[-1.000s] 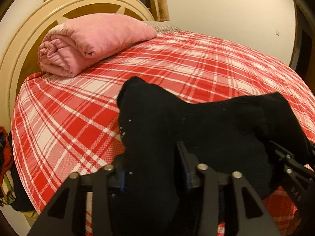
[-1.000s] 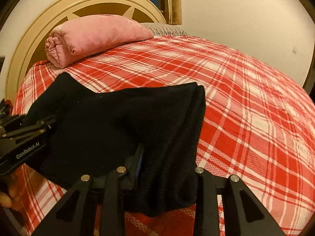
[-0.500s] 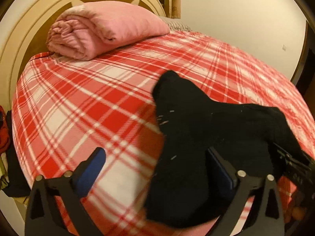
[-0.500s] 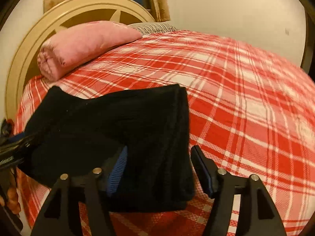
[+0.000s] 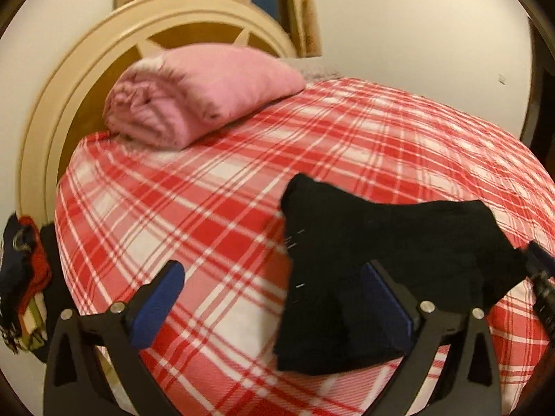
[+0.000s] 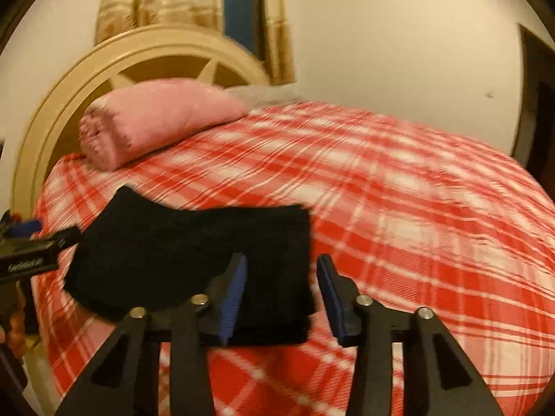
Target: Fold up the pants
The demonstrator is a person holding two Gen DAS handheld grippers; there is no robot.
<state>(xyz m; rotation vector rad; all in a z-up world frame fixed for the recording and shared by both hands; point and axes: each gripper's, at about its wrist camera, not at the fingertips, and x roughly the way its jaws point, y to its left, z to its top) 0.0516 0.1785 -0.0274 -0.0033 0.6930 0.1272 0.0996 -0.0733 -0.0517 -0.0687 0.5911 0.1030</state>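
The black pants [image 5: 374, 263] lie folded into a compact bundle on the red plaid bed [image 5: 208, 208], near its front edge. My left gripper [image 5: 274, 298] is wide open; the bundle's left side lies between the fingers, close to the right pad, and is not held. In the right wrist view the pants [image 6: 194, 256] lie left of centre. My right gripper [image 6: 282, 291] is open with the bundle's right edge between its blue pads [image 6: 329, 294], and is not closed on it. The left gripper's body [image 6: 31, 256] shows at the left edge.
A rolled pink blanket [image 5: 194, 97] lies at the head of the bed against the cream round headboard [image 5: 79, 86]. Clothes [image 5: 24, 277] hang off the bed's left side. A wall [image 6: 399, 52] and curtains [image 6: 194, 0] stand behind. Plaid bedspread [image 6: 433, 208] stretches to the right.
Both grippers have opened and let go of the pants, which now rest on the bed. Both have drawn back and tilted up, showing more headboard and wall.
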